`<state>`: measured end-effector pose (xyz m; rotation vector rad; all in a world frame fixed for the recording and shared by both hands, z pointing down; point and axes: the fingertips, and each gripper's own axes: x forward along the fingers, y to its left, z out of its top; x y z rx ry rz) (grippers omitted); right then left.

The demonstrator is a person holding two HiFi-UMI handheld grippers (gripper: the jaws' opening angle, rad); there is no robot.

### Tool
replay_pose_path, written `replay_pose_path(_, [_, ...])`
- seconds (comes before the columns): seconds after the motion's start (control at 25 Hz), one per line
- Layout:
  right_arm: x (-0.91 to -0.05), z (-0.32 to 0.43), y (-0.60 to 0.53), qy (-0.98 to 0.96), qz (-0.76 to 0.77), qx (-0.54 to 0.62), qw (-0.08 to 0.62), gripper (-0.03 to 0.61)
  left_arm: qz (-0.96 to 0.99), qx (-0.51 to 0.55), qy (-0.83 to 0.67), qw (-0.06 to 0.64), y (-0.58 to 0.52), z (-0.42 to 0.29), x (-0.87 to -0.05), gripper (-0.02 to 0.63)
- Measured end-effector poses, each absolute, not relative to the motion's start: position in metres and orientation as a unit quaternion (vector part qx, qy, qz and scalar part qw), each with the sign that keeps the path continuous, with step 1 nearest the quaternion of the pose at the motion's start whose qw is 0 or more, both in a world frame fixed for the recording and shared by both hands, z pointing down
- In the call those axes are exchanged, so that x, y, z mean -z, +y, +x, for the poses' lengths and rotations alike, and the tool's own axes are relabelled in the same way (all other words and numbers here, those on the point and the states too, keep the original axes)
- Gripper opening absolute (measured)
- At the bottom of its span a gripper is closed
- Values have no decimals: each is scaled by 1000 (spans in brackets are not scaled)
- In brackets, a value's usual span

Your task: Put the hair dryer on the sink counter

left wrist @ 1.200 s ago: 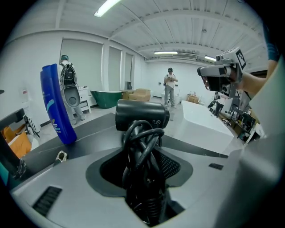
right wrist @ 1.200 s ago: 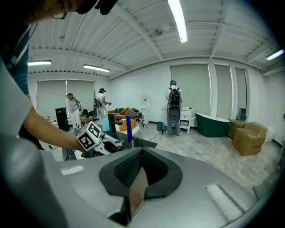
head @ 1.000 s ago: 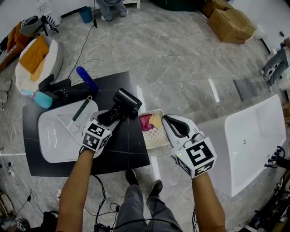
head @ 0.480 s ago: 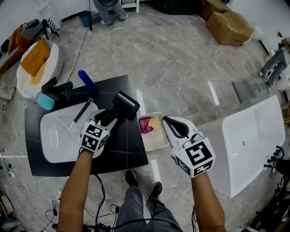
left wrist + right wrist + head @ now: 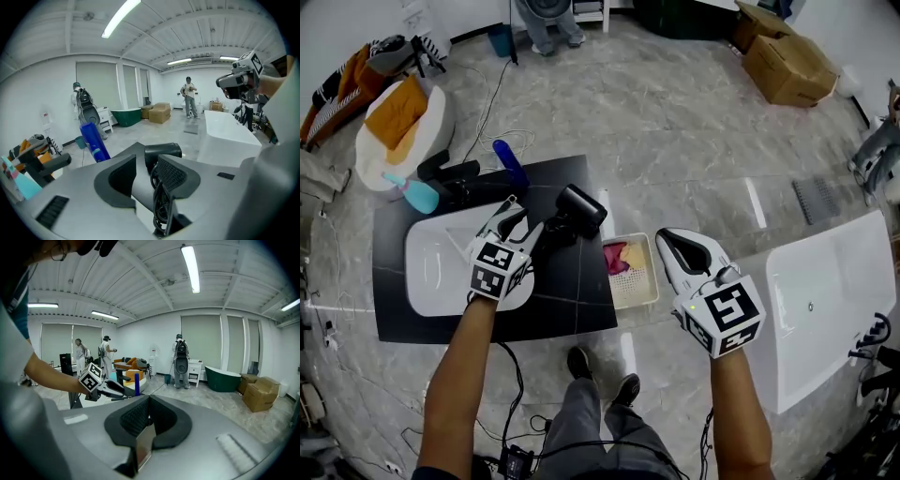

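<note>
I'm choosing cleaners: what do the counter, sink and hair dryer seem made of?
Counter: dark stone or laminate, smooth, faint sheen, thin seam lines.
Sink: likely ceramic or acrylic, glossy white, soft reflections.
Hair dryer: probably plastic, matte black, no glare.

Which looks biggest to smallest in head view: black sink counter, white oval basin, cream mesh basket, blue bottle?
1. black sink counter
2. white oval basin
3. cream mesh basket
4. blue bottle
Basket and bottle may sit at different depths, so that pair is less certain.
</note>
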<state>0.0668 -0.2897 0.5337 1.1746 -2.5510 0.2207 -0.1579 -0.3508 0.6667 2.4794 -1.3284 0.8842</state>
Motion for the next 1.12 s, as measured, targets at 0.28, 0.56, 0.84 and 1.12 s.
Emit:
replay_pose_path(0.28, [-482,65,-274,-901,405,-63,144,15,835,-223,-499,60,-325,-174,-563,27])
replay_pose_path(0.56, [-418,62,-247,-909,395,-37,125,14,849,-170,-499,15,-275,-161,-452,6])
replay_pose_path(0.84, [-353,58,-209,-916,382,7,118,11,854,-134,-502,-21,-218,-155,-359,6])
replay_pose_path(1.12, [-299,55,-164,-925,365,25,100,11,851,-101,-513,-57,-160,-151,-287,6])
